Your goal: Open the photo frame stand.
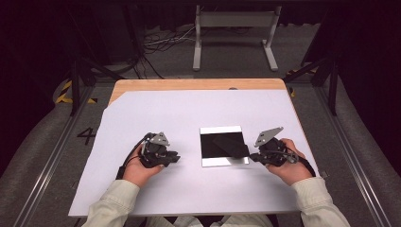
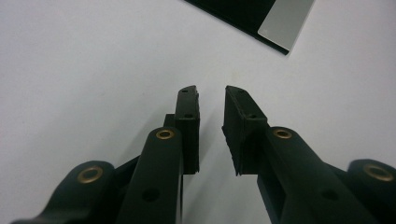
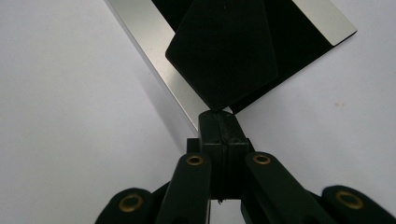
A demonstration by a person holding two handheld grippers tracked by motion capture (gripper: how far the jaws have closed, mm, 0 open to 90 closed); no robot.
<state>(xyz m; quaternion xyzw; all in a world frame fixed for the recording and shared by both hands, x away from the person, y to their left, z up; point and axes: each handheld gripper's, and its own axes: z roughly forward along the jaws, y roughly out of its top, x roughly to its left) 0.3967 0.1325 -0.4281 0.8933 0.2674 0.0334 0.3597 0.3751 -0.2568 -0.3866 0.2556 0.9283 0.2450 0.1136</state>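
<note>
Right gripper (image 3: 219,114) clamped on black card (image 3: 224,51) by one corner, holding it over mirror tray (image 3: 154,51); left gripper (image 2: 210,95) half-open, empty, parked aside.

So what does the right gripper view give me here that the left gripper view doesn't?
Right gripper view: the right gripper, its jaws shut on one corner of a thin black sheet that reaches over the black-and-silver plate. Left gripper view: the left gripper, its jaws apart with nothing between them, over bare cover. Shared: the white table cover and the plate, of which the left gripper view catches just a corner at its top edge.
</note>
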